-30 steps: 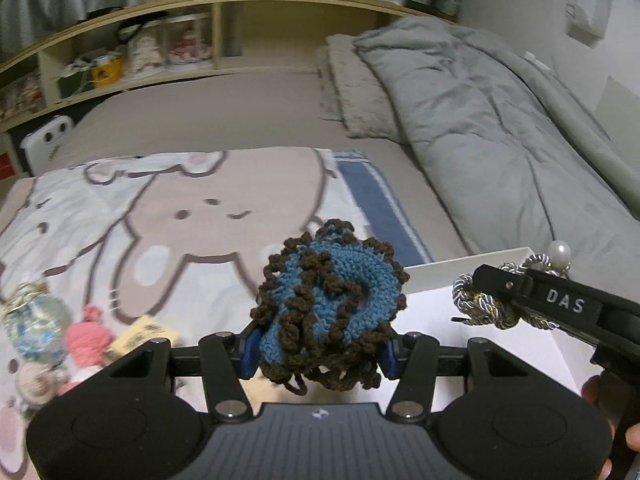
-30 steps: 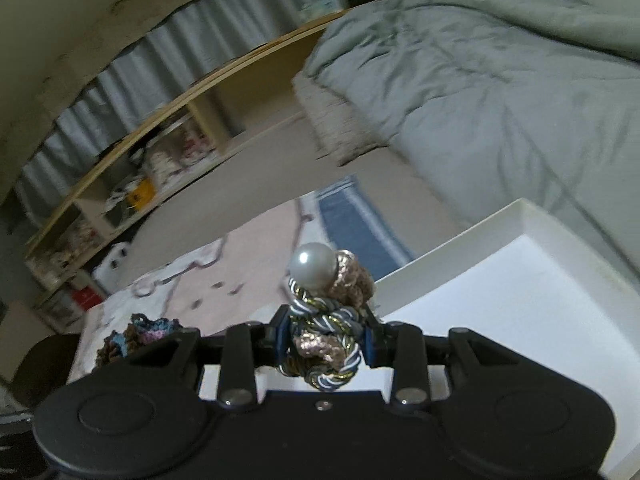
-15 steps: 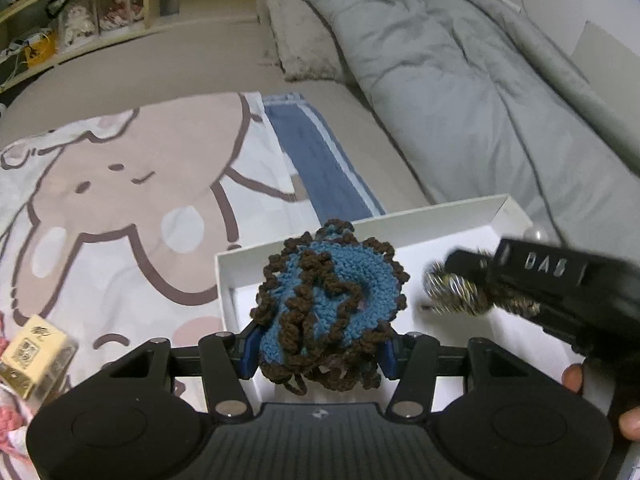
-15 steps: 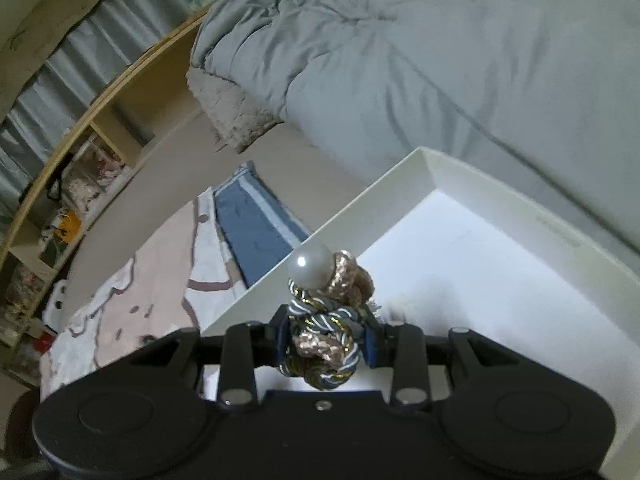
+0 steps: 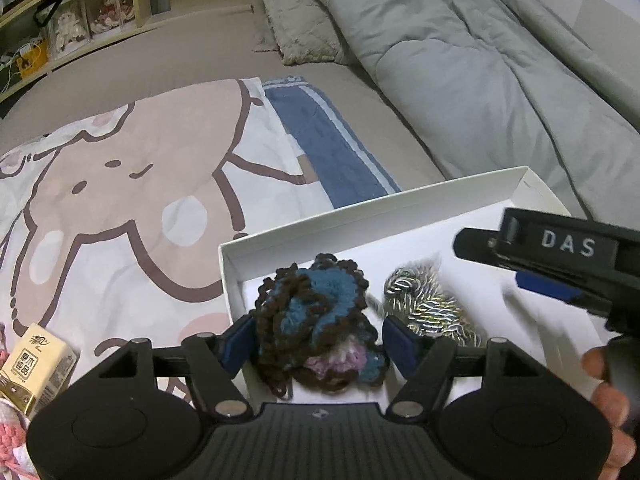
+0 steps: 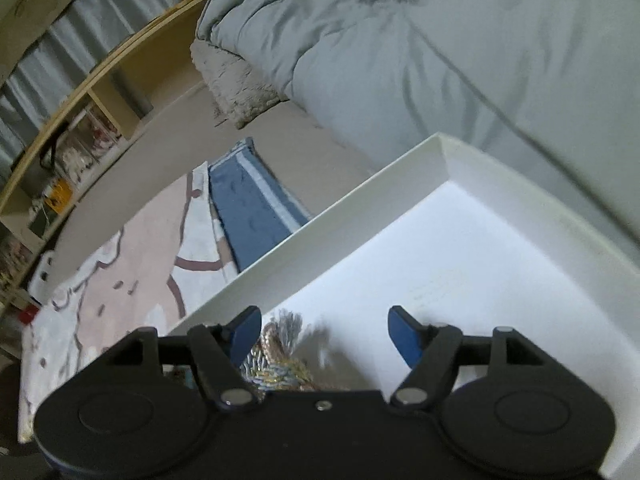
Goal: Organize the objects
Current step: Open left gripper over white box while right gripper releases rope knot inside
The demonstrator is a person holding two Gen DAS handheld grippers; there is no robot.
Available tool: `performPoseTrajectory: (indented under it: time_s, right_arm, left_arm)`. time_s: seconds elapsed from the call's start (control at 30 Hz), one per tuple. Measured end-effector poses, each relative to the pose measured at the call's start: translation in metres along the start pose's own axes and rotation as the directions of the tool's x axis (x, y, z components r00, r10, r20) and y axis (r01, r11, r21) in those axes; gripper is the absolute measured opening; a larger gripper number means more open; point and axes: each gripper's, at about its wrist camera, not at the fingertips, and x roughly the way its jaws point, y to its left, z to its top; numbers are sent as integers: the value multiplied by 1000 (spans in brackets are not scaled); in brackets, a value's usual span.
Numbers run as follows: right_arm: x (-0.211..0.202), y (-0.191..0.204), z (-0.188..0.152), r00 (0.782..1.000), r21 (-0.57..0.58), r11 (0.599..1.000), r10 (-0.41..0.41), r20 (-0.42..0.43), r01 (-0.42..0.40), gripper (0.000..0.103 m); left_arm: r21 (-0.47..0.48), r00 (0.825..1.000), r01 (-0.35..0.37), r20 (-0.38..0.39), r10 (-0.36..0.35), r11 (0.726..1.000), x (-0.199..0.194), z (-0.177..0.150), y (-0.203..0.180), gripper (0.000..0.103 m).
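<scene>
Half a second ago both grippers were squeezing their things. Now both have let go. The left gripper (image 5: 316, 344) has its blue fingers (image 5: 239, 342) spread wide, and the blue and brown yarn piece (image 5: 316, 320) sits loose between them, with a small gap on each side. It has dropped down into the white box (image 5: 360, 216) near the front left corner, and a bit of purple and white yarn now shows at its bottom.

The right gripper (image 6: 325, 334) is wide open too. The shiny rope knot (image 5: 424, 304) that it held has fallen out. In the right wrist view the knot (image 6: 276, 356) lies on the box floor under the left finger (image 6: 245, 332), low and partly hidden by the black body of the tool. In the left wrist view the knot lies just beside the yarn piece, to its right, and looks a little blurry. The pearl cannot be seen.

The box rests on a bed, partly on a bunny blanket (image 5: 132, 184) with a blue stripe. A big grey quilt (image 5: 480, 64) is piled behind it. A small yellow carton (image 5: 36, 364) lies on the blanket to the left, well apart from the box. A wooden shelf (image 6: 96, 80) with small things stands at the back of the room
</scene>
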Motion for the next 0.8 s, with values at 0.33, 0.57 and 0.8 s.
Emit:
performPoseTrajectory:
  time_s: [0.33,0.57,0.8]
  right_arm:
    - [-10,-9,2,1000,-25,1000,-15,-15,15,67]
    - [-25,-6,1,1000,-40,999,-8,8,9,67]
    - [-43,-2,-3,999,-71,997,-34,32,36,70]
  left_arm:
    - [19,1000,-18,8,18,1000,-16,-4,-1,70]
    - [5,999,-26,27,26,1000,-32,-3,2,70]
    - [-9,998,-33,47,33,999,-52,-9,8,70]
